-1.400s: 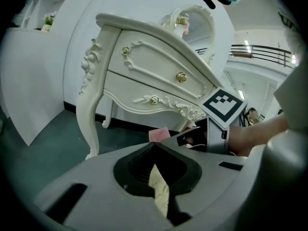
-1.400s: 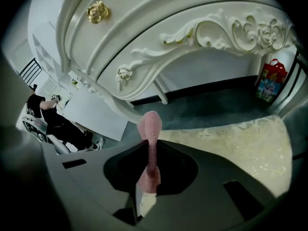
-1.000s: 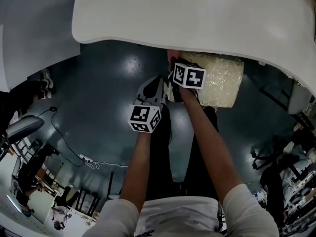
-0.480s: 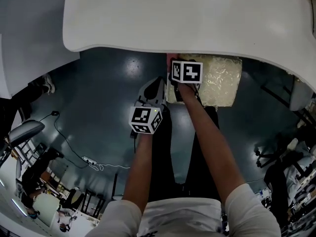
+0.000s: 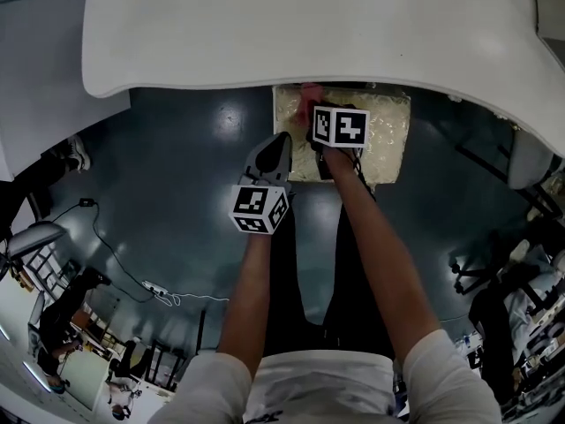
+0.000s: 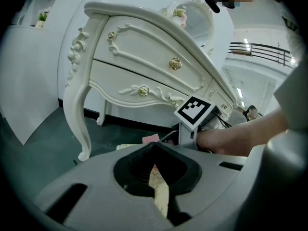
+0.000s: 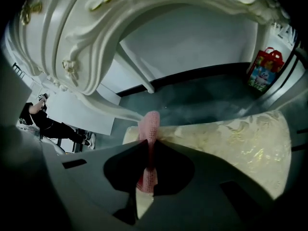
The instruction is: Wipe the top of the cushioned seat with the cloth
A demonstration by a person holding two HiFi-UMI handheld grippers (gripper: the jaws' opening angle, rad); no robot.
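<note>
The cushioned seat [image 5: 384, 135] is cream with a shiny pattern and sticks out from under the white dressing table [image 5: 309, 34]. My right gripper [image 5: 316, 113] is shut on a pink cloth [image 5: 309, 94] over the seat's far left part. In the right gripper view the cloth [image 7: 150, 126] stands up between the shut jaws of the right gripper [image 7: 148, 160], with the seat [image 7: 231, 138] spreading to the right. My left gripper [image 5: 279, 141] hangs at the seat's left edge, shut with nothing in it. The left gripper view shows the left gripper [image 6: 156, 170], the cloth [image 6: 150, 138] and a sliver of seat [image 6: 126, 147].
The table's carved drawer front [image 6: 144, 61] and curved leg [image 6: 79, 114] stand close ahead of the left gripper. A red bag [image 7: 267, 73] sits on the dark floor behind the seat. A cable [image 5: 132, 272] lies on the floor to the left. A person in black [image 7: 41, 117] is far off.
My right gripper has moved forward under the table's edge with the cloth, from beside the seat onto its far left part. The left gripper has hardly shifted.
</note>
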